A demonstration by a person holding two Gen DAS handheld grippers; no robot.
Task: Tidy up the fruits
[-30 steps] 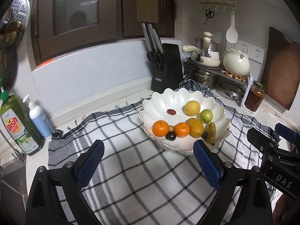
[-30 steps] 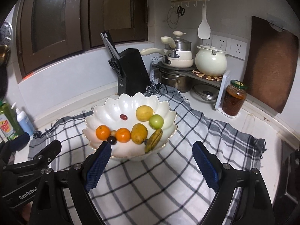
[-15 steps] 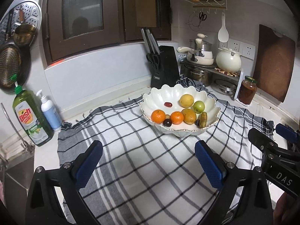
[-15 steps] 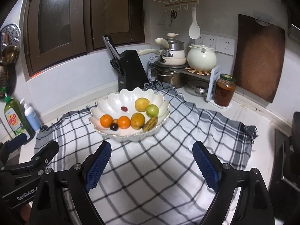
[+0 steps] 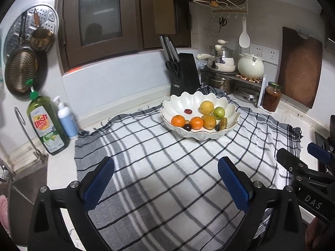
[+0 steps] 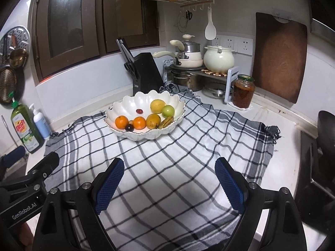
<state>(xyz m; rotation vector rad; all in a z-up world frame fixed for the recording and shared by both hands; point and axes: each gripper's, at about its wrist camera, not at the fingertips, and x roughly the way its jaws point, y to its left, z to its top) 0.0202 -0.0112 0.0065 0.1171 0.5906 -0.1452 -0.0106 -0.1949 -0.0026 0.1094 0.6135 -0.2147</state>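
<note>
A white scalloped bowl (image 5: 230, 107) (image 6: 125, 106) stands on a checked cloth (image 5: 167, 167) (image 6: 178, 156) and holds several fruits: two oranges (image 5: 178, 120) (image 6: 121, 122), a yellow round fruit (image 5: 206, 107) (image 6: 157, 106), a green apple (image 5: 219, 112) (image 6: 168, 110), a red grape (image 5: 187, 111) (image 6: 139, 111), a dark plum (image 5: 187, 127) (image 6: 129, 127) and a small banana (image 5: 223, 123) (image 6: 165, 122). My left gripper (image 5: 165, 179) hangs open over the cloth, well short of the bowl. My right gripper (image 6: 169, 182) is open too, with nothing between its fingers.
A black knife block (image 5: 185, 73) stands behind the bowl. Pots on a rack (image 5: 234, 69), a jar (image 5: 271, 96) and a wooden board (image 5: 299, 67) fill the right corner. Dish soap (image 5: 47, 125) and a pump bottle (image 5: 66, 118) stand by the sink (image 5: 25, 188) at left.
Both grippers have drawn back from the bowl, which now looks smaller and farther away. More of the cloth and counter shows. Both stayed open.
</note>
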